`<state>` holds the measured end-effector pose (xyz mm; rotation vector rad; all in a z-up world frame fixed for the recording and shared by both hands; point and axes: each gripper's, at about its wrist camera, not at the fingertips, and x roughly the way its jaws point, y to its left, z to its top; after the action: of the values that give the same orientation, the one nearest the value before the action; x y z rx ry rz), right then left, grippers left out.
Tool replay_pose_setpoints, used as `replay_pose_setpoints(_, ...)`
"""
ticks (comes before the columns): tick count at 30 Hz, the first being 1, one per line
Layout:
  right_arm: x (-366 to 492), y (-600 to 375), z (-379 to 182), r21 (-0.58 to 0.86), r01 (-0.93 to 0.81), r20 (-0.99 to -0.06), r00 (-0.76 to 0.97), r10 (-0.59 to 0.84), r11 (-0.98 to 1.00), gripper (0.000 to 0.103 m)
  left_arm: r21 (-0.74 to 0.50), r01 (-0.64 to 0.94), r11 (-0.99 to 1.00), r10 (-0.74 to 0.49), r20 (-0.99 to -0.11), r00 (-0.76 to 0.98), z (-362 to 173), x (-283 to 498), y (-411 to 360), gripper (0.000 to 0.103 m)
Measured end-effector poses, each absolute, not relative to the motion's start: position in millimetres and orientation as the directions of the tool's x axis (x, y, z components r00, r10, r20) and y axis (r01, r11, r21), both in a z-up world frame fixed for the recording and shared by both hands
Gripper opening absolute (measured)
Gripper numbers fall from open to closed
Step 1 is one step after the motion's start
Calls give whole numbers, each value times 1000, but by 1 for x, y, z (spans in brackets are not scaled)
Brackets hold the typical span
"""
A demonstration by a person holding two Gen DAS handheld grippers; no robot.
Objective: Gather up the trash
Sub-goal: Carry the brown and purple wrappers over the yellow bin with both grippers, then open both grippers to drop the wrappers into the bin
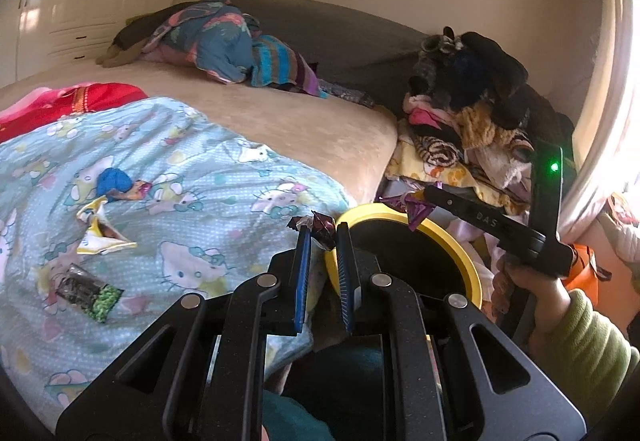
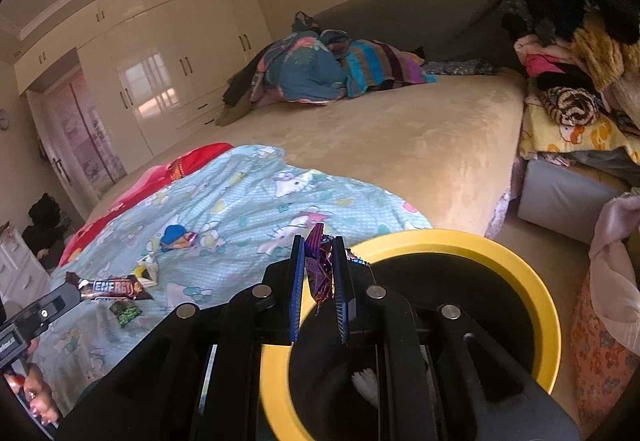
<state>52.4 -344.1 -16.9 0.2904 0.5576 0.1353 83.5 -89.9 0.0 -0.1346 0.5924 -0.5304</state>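
Over the yellow-rimmed bin (image 2: 532, 281) at the bed's edge, my right gripper (image 2: 319, 273) is clenched on a purple wrapper (image 2: 320, 265) standing roughly on end, its lower tip hanging toward the bin's dark inside — most of it is hidden between the blue pads. My left gripper (image 1: 324, 237) pinches a dark brown bar wrapper (image 1: 320, 227) whose long axis runs level, sideways past the fingertips, its print only legible from the other camera. More wrappers (image 1: 102, 231) lie on the cartoon-cat sheet (image 1: 224, 201) — too crumpled to read.
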Motion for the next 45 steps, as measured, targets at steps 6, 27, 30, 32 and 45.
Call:
replay_pose_setpoints(6, 52, -359, -24, 315, -11, -512, 840, 180, 949, 14, -266, 462, 846, -531, -504, 681, -3, 83, -104, 9)
replay_pose_setpoints(27, 52, -387, -44, 328, 64, -549, 825, 136, 942, 14, -265, 531, 805, -578, -557, 597, -20, 94, -154, 9)
replay_pose_setpoints(30, 53, -391, -47, 330, 76, -557, 821, 129, 941, 14, -270, 539, 798, -584, -568, 579, -25, 98, -163, 9)
replay_pose_setpoints(32, 54, -394, -50, 334, 83, -560, 819, 127, 939, 14, -264, 547, 794, -584, -579, 568, -29, 100, -171, 9)
replay_pose_setpoints(45, 55, -407, -61, 347, 106, -578, 806, 124, 932, 14, -244, 589, 770, -588, -630, 508, -48, 104, -206, 9)
